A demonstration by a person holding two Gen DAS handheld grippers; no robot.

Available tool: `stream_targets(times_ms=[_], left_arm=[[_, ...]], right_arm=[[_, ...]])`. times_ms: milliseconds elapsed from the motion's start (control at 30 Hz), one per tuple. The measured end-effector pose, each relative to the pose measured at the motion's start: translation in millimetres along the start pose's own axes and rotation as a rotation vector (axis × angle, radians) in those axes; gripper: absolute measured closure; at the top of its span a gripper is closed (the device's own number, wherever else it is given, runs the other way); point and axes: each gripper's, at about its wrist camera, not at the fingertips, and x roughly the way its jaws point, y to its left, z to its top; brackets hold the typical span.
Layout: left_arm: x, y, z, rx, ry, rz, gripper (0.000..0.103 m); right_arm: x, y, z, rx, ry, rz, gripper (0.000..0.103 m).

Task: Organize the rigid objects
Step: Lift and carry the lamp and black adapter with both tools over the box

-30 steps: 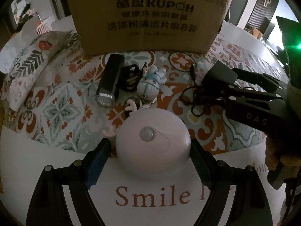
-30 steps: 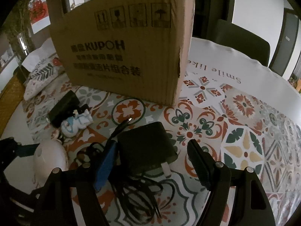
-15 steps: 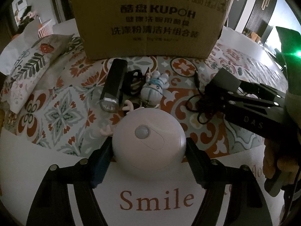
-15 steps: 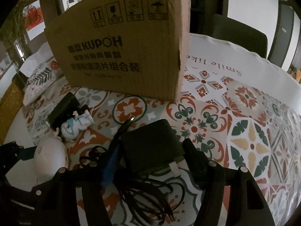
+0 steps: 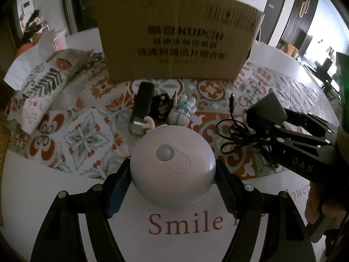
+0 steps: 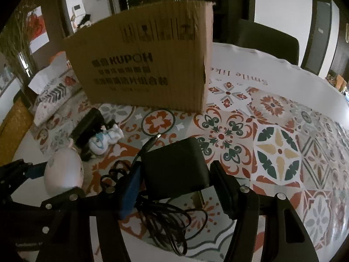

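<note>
A white dome-shaped sensor light (image 5: 172, 163) with little antlers sits between the pads of my left gripper (image 5: 171, 171), which is shut on it just above the white cloth. In the right wrist view the same light (image 6: 63, 172) shows at the far left. My right gripper (image 6: 175, 170) has a black power adapter (image 6: 174, 166) between its pads, both touching its sides, and the jaws are still closing. The adapter's cable (image 6: 165, 222) hangs in loops below. From the left wrist view the adapter (image 5: 266, 109) is off the table. A tall cardboard box (image 5: 174, 39) stands behind.
A black flashlight (image 5: 142, 102) and a small white-and-blue toy figure (image 5: 182, 111) lie on the patterned tablecloth (image 6: 277, 152) in front of the box (image 6: 141, 65). A leaf-print cushion (image 5: 41, 87) lies at the left. A dark chair (image 6: 266, 37) stands behind the table.
Both grippers closed in on what they hold, the left on the white light, the right on the adapter. Both have since risen a little, lifting the objects; the box's top edge is now visible.
</note>
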Motion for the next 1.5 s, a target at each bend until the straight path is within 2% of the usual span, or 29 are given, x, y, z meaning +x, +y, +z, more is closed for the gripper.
stream_targets(times_ms=[500,1000,1267,1500], left_arm=[[-37.7,13.2,13.7,0.01,-0.13,0.003,0.029],[-76.2,33.9,41.9,0.039,-0.274,0.014,0.029],[-90.6,40.9,57.4,0.05,-0.326,0.004,0.029],[-102.2,43.6,77.4,0.075,-0.341,-0.039,0.029]], right_arm=[[-35.0,23.7,7.7,0.019,-0.078,-0.022,0.041],[-64.4,49.7,33.5,0.035,-0.177,-0.03,0.041],[-79.4,60.4,49.3,0.035,-0.229,-0.035,0.041],[-93.8,64.8,66.1,0.043,-0.285,-0.043,0.041]])
